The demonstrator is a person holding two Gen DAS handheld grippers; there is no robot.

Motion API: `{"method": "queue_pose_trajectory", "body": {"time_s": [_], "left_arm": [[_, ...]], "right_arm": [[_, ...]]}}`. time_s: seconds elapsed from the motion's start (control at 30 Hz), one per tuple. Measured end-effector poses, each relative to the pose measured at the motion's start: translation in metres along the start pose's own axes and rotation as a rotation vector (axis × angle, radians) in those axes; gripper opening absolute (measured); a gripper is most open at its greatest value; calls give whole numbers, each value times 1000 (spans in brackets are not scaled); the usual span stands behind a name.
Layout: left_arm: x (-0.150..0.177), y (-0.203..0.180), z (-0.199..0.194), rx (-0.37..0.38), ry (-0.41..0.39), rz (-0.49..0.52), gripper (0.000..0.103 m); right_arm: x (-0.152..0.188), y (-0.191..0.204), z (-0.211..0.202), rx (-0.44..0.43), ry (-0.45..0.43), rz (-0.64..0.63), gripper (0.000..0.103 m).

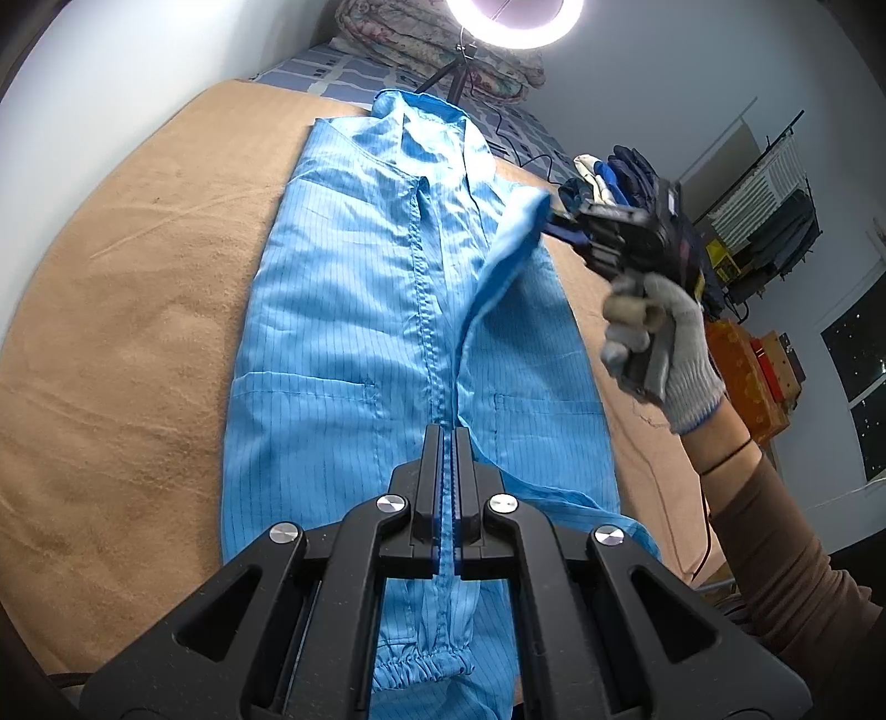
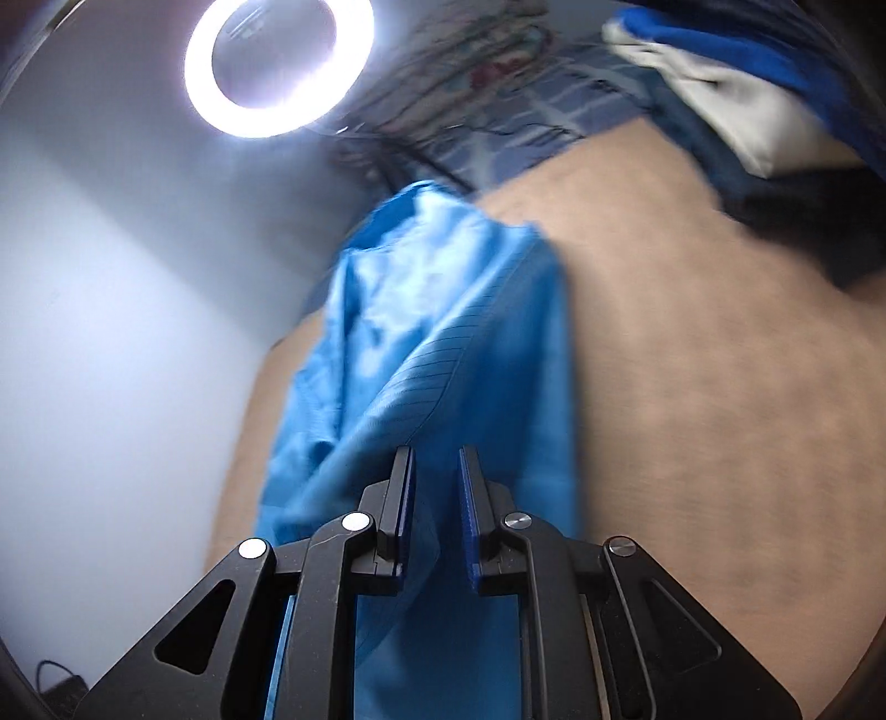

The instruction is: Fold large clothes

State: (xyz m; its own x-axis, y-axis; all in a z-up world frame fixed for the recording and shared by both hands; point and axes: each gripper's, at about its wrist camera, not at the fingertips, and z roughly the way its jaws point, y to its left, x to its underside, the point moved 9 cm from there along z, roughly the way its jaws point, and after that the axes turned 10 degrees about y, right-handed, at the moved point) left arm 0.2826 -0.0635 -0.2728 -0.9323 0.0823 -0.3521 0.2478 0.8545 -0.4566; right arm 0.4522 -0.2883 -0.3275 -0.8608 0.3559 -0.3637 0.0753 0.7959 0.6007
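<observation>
A large light-blue striped garment (image 1: 343, 310) lies lengthwise on a tan blanket (image 1: 138, 310), collar far and elastic cuff (image 1: 421, 664) near. My left gripper (image 1: 449, 435) is shut on a raised fold of it near the middle seam. The same fold runs up and to the right to my right gripper (image 1: 554, 219), which a gloved hand (image 1: 675, 354) holds above the garment's right side. In the blurred right wrist view the blue garment (image 2: 421, 332) passes between the narrowly parted fingers of the right gripper (image 2: 436, 459), which grips it.
A ring light (image 1: 515, 22) on a stand glares beyond the collar, with folded quilts (image 1: 421, 39) behind it. A pile of dark and white clothes (image 1: 626, 171) sits at the far right of the blanket. Bare tan blanket (image 2: 692, 360) lies on both sides of the garment.
</observation>
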Motion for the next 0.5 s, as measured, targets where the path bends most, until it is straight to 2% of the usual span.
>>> {"method": "queue_pose_trajectory", "body": {"time_s": [0.27,0.4,0.5], "left_arm": [[3,3,-5,-11,3,6,0],[5,6,-6,-22,6,3,0],[6,7,-10,-21,3,0,0]], "right_arm": [[8,23,55,109,108,-103,14],[14,21,71,89,144,-91,14],[16,28,62,84,152,-106,14]]}}
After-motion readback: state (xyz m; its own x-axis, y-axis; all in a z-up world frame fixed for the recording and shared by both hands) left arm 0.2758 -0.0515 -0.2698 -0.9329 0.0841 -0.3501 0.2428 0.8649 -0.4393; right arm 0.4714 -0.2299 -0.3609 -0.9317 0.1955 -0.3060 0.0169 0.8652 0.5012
